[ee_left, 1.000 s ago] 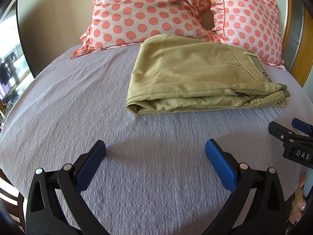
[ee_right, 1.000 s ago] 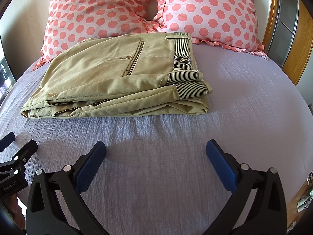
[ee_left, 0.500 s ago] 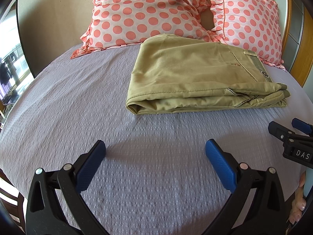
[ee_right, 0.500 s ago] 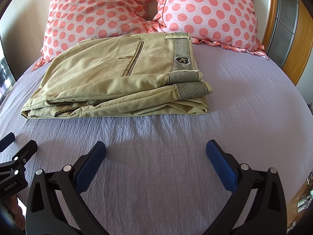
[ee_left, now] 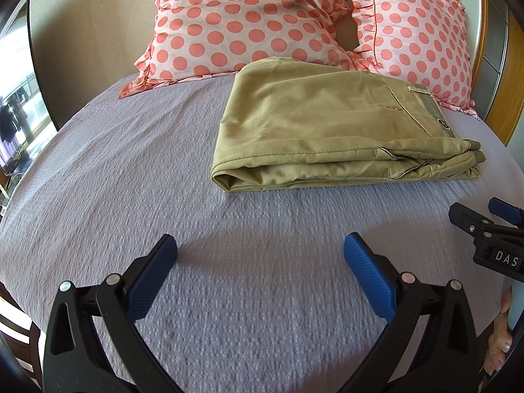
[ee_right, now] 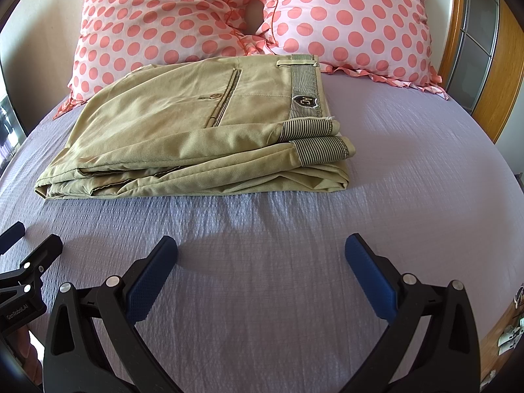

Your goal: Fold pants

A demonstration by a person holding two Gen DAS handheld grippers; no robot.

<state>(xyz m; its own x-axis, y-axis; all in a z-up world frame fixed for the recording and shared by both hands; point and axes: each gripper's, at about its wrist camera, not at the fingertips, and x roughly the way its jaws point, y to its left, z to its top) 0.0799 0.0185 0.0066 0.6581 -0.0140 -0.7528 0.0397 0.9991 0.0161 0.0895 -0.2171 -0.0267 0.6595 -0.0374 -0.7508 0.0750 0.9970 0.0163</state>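
Khaki pants (ee_left: 327,131) lie folded in a flat stack on the lilac bedspread (ee_left: 131,180), in front of the pillows. In the right wrist view the pants (ee_right: 196,131) show their striped waistband at the right end. My left gripper (ee_left: 260,249) is open and empty, low over the bedspread, well short of the pants. My right gripper (ee_right: 262,249) is open and empty too, also short of the pants. Each gripper shows at the edge of the other's view: the right one (ee_left: 484,216), the left one (ee_right: 26,242).
Two pink pillows with coral dots (ee_right: 163,19) (ee_right: 353,19) lean at the head of the bed behind the pants. A wooden headboard frame (ee_right: 504,91) stands at the right. A window (ee_left: 19,98) is at the far left.
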